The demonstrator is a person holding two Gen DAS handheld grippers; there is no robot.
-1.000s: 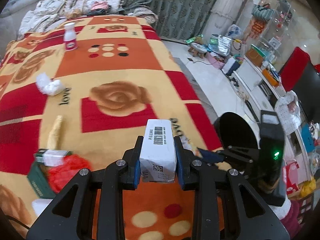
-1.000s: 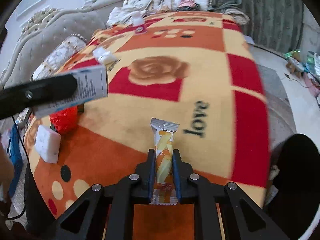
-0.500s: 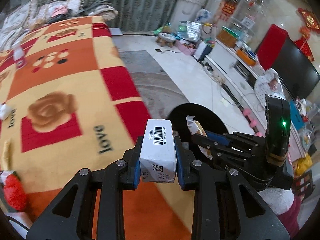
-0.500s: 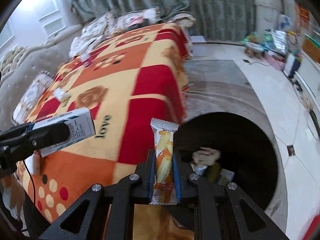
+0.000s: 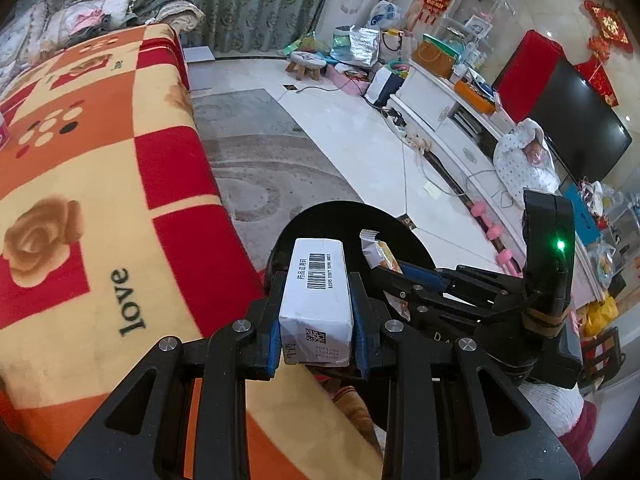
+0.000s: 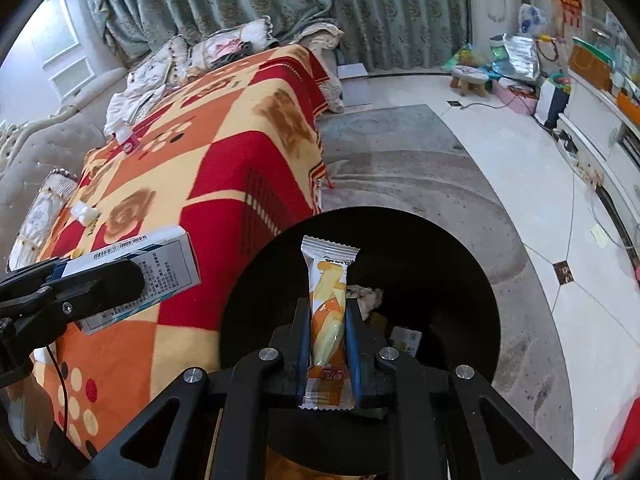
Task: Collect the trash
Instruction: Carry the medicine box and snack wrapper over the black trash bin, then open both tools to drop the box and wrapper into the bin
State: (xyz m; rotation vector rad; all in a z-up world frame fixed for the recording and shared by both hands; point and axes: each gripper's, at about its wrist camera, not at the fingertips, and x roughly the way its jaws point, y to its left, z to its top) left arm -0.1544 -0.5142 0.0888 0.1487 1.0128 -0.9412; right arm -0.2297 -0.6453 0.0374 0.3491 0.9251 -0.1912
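Pale floor tiles (image 6: pixel 532 184) and a grey rug (image 6: pixel 400 168) surround a black round bin (image 6: pixel 452 280) that stands just beside the blanket-covered table (image 6: pixel 224 168). Nearest the right wrist camera, the right gripper (image 6: pixel 328 340) points steeply down over the bin's mouth, its blue-padded fingers (image 6: pixel 303 340) clenched on an orange and white snack wrapper (image 6: pixel 327 320) that stands upright between them, its crimped top above the fingertips. Crumpled paper and small packets lie on the bin's dark bottom beyond the wrapper.

To its left, the left gripper (image 5: pixel 316 312) also tilts downward, at the bin's rim next to the table's edge. Its fingers (image 5: pixel 275 320) grasp a white cardboard box (image 5: pixel 318 296) by its two long sides, barcode face up, the far end sticking out past the fingertips. From the left wrist view the right gripper (image 5: pixel 394 276) reaches in from the right, level with the box, the wrapper's top just beside it.

Farther off, the orange, red and cream blanket (image 5: pixel 80 184) with rose patterns and the word "love" stretches toward cushions (image 6: pixel 224 46) and green curtains (image 6: pixel 360 8). A white cabinet (image 5: pixel 452 120) and a dark television (image 5: pixel 576 128) line the far right wall.
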